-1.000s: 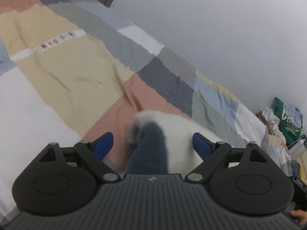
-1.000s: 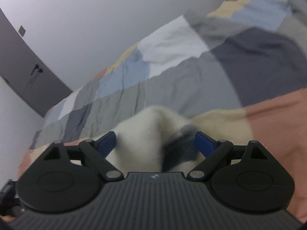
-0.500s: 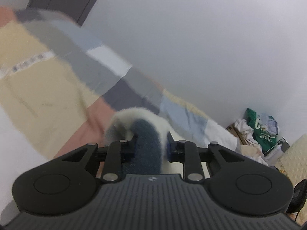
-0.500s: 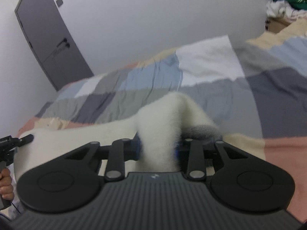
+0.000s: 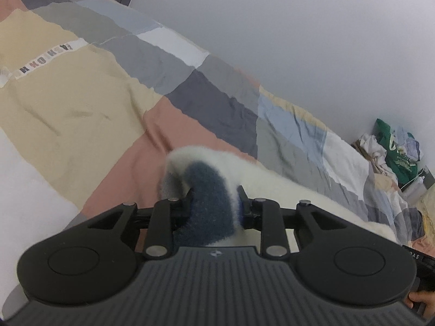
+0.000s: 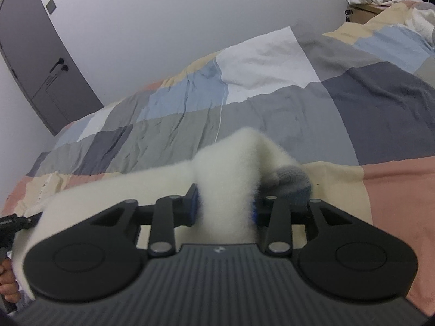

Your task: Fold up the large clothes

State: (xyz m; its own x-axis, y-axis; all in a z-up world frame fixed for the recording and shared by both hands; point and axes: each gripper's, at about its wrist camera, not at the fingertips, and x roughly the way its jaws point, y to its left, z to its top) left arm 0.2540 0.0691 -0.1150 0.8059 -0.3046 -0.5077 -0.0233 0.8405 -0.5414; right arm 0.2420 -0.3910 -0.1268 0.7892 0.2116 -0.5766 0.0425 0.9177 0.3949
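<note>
A fluffy white fleece garment (image 5: 285,187) with a dark blue-grey trim (image 5: 209,198) lies on the patchwork bed cover (image 5: 81,114). In the left wrist view my left gripper (image 5: 213,207) pinches the trimmed edge, which bunches up between the pads. Its jaws are opening slightly, with the cloth still pressed between them. In the right wrist view my right gripper (image 6: 224,207) pinches a raised fold of the white fleece garment (image 6: 231,168), with a bit of the grey trim (image 6: 293,179) beside the right finger. Those jaws are opening slightly too, with the fleece still between them.
The bed cover (image 6: 272,114) runs to a white wall. A pile of clothes and bags (image 5: 391,149) sits past the bed's far end. A grey door (image 6: 35,62) stands at the left. A person's hand (image 6: 8,285) shows at the frame edge.
Both grippers stood wide open around the garment's edge a second ago. Both closed on the fleece, and the pinched folds now stand up from the bed cover.
</note>
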